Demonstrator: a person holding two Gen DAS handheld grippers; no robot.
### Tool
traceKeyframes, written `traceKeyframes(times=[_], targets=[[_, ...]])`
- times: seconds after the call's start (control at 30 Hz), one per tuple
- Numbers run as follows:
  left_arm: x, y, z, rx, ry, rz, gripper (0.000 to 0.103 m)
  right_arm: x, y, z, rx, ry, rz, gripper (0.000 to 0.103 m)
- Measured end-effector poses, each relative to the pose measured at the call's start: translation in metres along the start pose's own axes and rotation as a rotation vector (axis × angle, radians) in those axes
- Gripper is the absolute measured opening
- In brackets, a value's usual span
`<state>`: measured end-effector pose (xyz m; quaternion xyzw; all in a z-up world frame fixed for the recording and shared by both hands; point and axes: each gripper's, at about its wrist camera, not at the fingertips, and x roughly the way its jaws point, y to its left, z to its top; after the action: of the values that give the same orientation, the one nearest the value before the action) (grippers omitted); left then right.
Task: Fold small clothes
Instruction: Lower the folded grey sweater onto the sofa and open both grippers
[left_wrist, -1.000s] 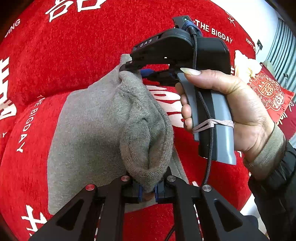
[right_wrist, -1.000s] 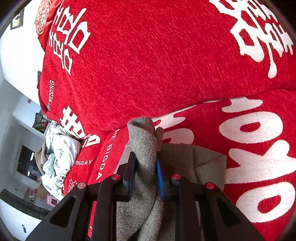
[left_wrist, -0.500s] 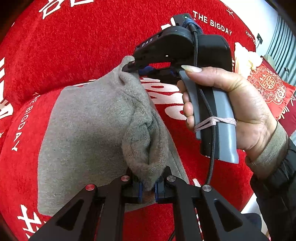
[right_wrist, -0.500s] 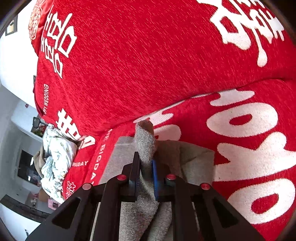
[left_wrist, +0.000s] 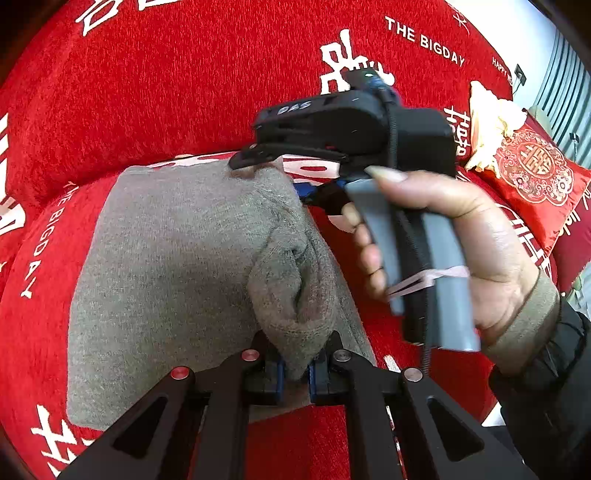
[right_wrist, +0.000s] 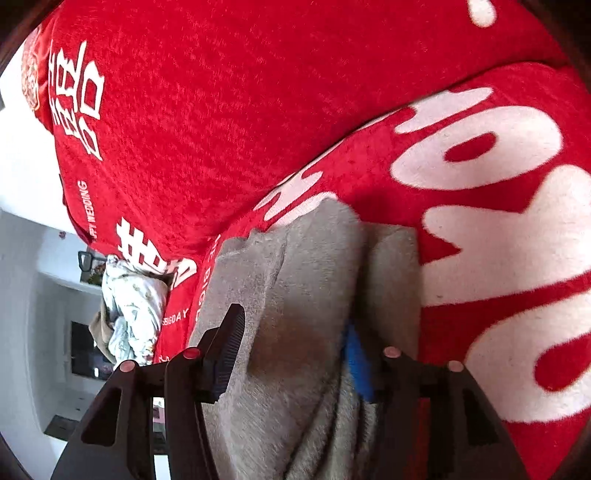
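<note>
- My left gripper (left_wrist: 295, 369) has its blue-padded jaws pressed together on a bunched edge of the small grey knitted garment (left_wrist: 177, 266), a fat pucker of fabric rising straight out of the pinch.
- My right gripper (right_wrist: 291, 347) has its jaws opening: the ribbed dark pad stands clear on one side, the blue pad sits right beside a fold on the other, and grey cloth lies between them without being squeezed.
- The garment lies on the red plush sofa cover with white lettering (left_wrist: 166, 92), a doubled flap spread flat across the seat, its far corner under my right gripper's tip in the left wrist view.
- Judging by the drape, it is light, soft and floppy, with a fuzzy grip-friendly nap; no risk of breakage, but it will sag and slump wherever I let go.
- Best holds, I reckon, are the corners and the thick folded hem, where layers stack and a pinch catches all of them.
- My right hand (left_wrist: 461, 251) wraps the grey handle, index finger lying along the trigger, a tan cuff and dark sleeve (left_wrist: 546, 369) behind it; the tool tilts down toward the seat.
- My left gripper angles steeply down at the near edge, close above the cloth.
</note>
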<state>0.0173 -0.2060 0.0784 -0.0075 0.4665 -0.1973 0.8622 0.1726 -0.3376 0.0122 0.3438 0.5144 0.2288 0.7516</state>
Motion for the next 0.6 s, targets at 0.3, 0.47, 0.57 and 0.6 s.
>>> traceKeyframes(times=[0.3, 0.47, 0.57, 0.6], targets=[[-0.02, -0.014, 0.01, 0.027, -0.052, -0.011, 0.01, -0.025, 0.025, 0.003, -0.103, -0.099, 0.008, 0.019], [-0.001, -0.015, 0.006, 0.023, -0.004, -0.013, 0.01, -0.022, 0.014, 0.003, -0.094, -0.089, -0.041, 0.018], [0.014, -0.011, 0.0, 0.013, 0.034, -0.009, 0.01, -0.015, 0.003, 0.001, -0.071, -0.076, -0.068, 0.017], [0.017, -0.009, -0.002, 0.013, 0.039, -0.007, 0.01, -0.013, -0.002, 0.0, -0.063, -0.071, -0.071, 0.017]])
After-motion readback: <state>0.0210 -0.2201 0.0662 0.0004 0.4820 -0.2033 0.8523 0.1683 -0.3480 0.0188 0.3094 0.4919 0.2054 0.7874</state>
